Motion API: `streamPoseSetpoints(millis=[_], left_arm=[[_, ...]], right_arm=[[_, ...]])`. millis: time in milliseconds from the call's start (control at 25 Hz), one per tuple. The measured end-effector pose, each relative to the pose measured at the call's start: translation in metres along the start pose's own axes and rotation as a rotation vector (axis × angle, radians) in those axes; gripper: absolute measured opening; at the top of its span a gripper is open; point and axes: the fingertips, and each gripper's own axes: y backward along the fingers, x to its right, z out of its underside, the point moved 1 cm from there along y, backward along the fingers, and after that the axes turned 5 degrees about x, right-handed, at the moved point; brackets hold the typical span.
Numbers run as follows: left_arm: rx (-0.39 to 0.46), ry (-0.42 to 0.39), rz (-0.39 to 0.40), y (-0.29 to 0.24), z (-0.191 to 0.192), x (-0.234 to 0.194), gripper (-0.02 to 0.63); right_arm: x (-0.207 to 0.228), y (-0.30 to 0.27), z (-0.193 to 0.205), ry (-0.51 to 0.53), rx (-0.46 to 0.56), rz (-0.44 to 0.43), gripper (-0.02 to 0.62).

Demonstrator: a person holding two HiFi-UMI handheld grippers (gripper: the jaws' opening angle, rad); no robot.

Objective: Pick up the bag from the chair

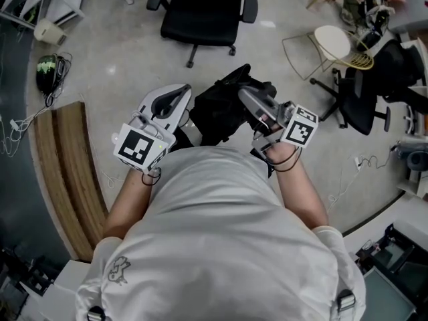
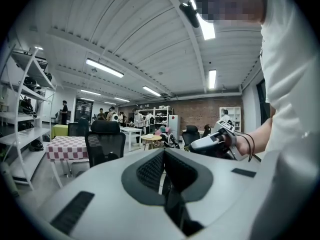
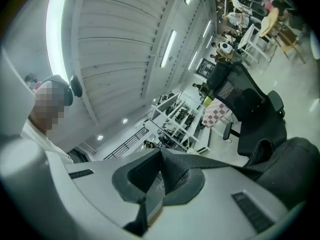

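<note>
Right gripper view: right gripper (image 3: 161,156) fingers gripped the strap (image 3: 215,166), judged best hold on a soft, limp bag (image 1: 217,109); left gripper (image 2: 163,156) fingers were closed.

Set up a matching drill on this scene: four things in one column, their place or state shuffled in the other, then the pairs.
Things:
1. black bag
2. office chair
3. white round seat
4. right hand-held gripper

Place or state:
A. upper right in the head view
B. shut on a black strap
C. lifted, off every chair
D. top centre in the head view, seat bare

Pairs: 1-C, 2-D, 3-A, 4-B
</note>
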Motion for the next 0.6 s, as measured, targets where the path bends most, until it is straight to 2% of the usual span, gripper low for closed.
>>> streamPoseSetpoints(millis=[400,600], left_arm=[[0.016,-0.003,0.011,-0.003,-0.002,0.009,0.012],[0.012,-0.005,0.014,-0.008,-0.001,0.007,0.012]], right_arm=[[0.001,0.014,0.004,-0.028,0.01,0.018,0.032],[0.002,0.011,-0.005,-0.009,0.008,0.009,0.032]])
